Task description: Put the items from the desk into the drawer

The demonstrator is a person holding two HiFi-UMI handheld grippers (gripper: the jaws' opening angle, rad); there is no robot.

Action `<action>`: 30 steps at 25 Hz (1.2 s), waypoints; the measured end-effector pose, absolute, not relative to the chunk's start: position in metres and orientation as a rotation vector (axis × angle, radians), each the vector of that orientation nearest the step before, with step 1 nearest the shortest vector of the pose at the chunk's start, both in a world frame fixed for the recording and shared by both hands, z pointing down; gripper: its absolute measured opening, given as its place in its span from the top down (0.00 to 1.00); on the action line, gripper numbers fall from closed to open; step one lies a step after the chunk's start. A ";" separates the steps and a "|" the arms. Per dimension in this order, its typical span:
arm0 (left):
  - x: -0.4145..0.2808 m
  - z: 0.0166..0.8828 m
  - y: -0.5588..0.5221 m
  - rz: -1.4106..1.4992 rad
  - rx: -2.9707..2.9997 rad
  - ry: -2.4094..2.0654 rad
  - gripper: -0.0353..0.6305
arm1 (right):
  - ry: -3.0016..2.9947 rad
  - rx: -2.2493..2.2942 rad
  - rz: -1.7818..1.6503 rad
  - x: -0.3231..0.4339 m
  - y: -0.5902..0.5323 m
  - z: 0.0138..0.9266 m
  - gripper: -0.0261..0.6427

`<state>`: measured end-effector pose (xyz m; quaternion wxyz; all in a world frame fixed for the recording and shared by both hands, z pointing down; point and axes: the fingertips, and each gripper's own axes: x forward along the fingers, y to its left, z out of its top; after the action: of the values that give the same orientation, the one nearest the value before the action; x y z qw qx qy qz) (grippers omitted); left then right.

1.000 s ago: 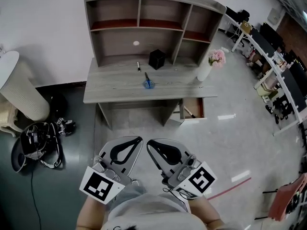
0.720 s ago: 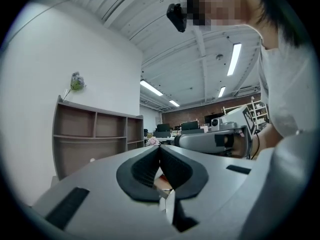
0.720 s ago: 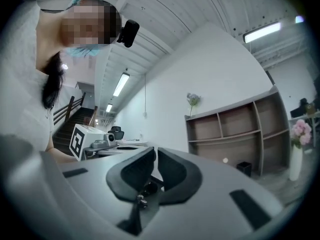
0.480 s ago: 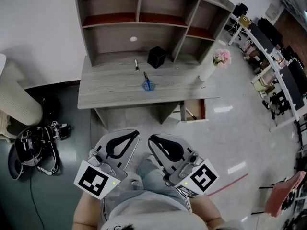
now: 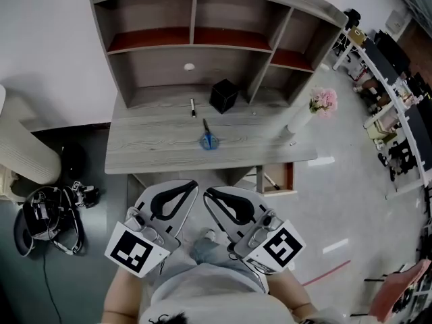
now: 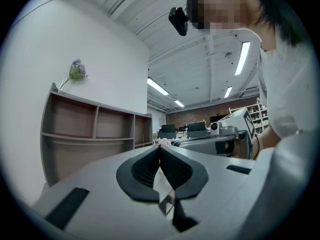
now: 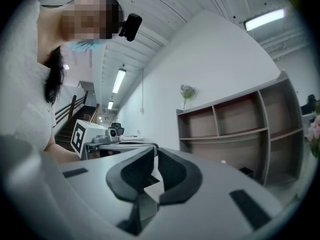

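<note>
Grey bench (image 5: pixel 145 150) holds scissors (image 5: pixel 209 141), pen (image 5: pixel 193 106), black box (image 5: pixel 223 95); drawer (image 5: pixel 277 179) below stands open. Left gripper (image 5: pixel 193 184) and right gripper (image 5: pixel 208 193) hover near, both clenched on nothing.

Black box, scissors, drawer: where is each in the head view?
black box (image 5: pixel 223 95), head view, its top face.
scissors (image 5: pixel 209 140), head view, the blue handles.
drawer (image 5: pixel 291 179), head view, its right side wall.

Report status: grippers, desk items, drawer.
Left gripper and right gripper shut, empty, short of the desk. Scissors, pen, black box on it. Drawer open, nothing blocking.
</note>
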<state>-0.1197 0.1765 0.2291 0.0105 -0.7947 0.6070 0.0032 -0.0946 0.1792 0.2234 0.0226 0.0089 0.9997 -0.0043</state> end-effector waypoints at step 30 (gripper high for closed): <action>-0.245 0.238 -0.012 -0.082 -2.731 1.504 0.93 | 3.092 -0.534 -0.185 -0.217 -0.027 0.259 0.93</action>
<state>-0.2452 -0.0117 0.2380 0.0114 -0.8755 0.4824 -0.0263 -0.2173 -0.0274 0.2593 -0.0008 -0.1700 0.9837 -0.0588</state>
